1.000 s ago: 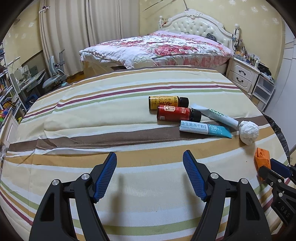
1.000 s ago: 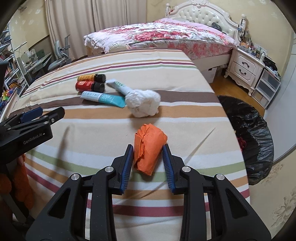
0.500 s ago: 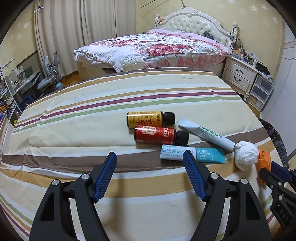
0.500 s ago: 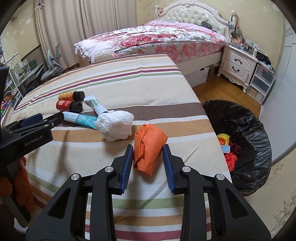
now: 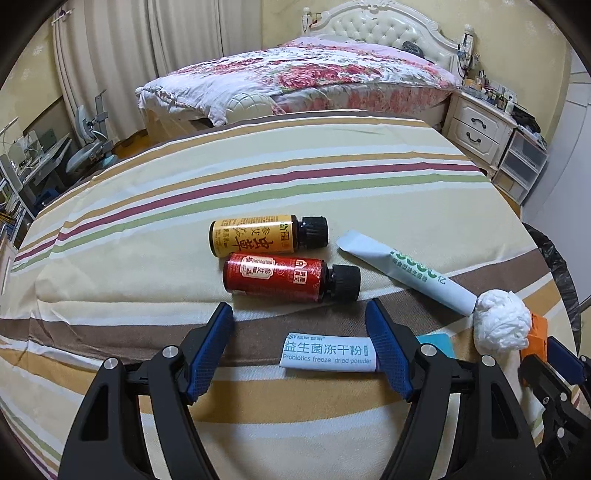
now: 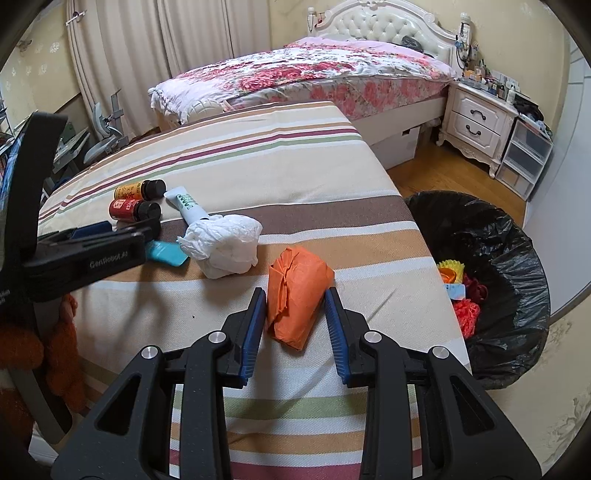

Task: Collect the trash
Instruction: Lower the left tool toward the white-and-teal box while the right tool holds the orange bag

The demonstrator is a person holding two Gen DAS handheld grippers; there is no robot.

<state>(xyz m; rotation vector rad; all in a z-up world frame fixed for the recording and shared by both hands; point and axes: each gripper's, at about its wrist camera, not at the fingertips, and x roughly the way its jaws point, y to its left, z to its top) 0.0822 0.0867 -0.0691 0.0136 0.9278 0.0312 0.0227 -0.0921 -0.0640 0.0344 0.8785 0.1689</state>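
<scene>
Right now the right gripper has its jaws clamped on the orange paper wad. Meanwhile the left gripper hangs with jaws apart, the probiotics sachet lying between them, untouched.

**Bedroom behind the striped surface**

A bed with a floral quilt and a white tufted headboard fills the upper centre. A white nightstand stands upper right, cream curtains hang upper left.

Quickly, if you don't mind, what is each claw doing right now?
Left claw: open, holding nothing, the probiotics sachet below it.
Right claw: closed on the orange paper wad.
</scene>
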